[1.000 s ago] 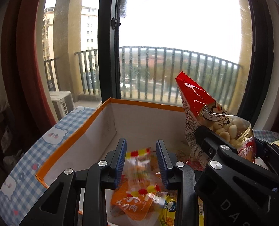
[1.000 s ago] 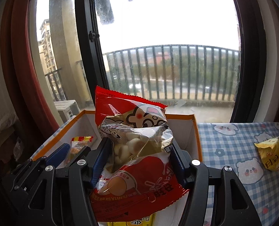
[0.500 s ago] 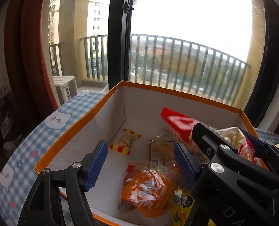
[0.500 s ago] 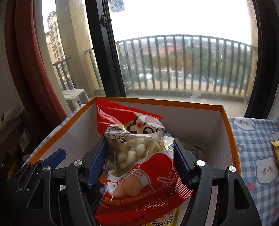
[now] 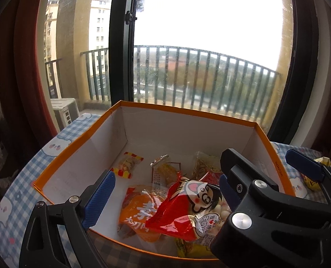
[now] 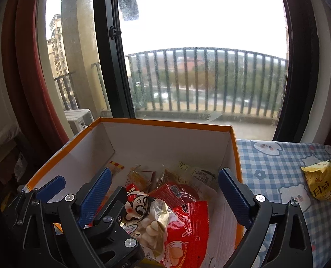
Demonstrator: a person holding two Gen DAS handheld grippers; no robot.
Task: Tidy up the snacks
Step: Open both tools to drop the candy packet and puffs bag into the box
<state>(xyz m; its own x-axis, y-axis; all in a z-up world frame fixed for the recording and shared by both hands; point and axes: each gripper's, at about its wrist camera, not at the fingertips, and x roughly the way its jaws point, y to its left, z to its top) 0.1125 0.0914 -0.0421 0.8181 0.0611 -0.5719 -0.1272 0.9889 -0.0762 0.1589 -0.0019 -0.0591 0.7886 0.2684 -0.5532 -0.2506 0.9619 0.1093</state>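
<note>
Several snack packets lie loose inside the orange-rimmed box (image 5: 188, 114): the red bag (image 5: 187, 210) with a cartoon face rests on top at the near side, overlapping an orange packet (image 5: 135, 214) at its 9 o'clock, with a small yellow-and-red candy (image 5: 127, 164) toward 11 o'clock. Both claws hang over the box's near edge. The left gripper (image 5: 165, 192) and right gripper (image 6: 164, 193) have just been opening; each now stands wide, pads clear of the packets below. A yellow bag (image 6: 324, 183) lies on the blue checked cloth (image 6: 275, 167), well apart at the box's 3 o'clock.
</note>
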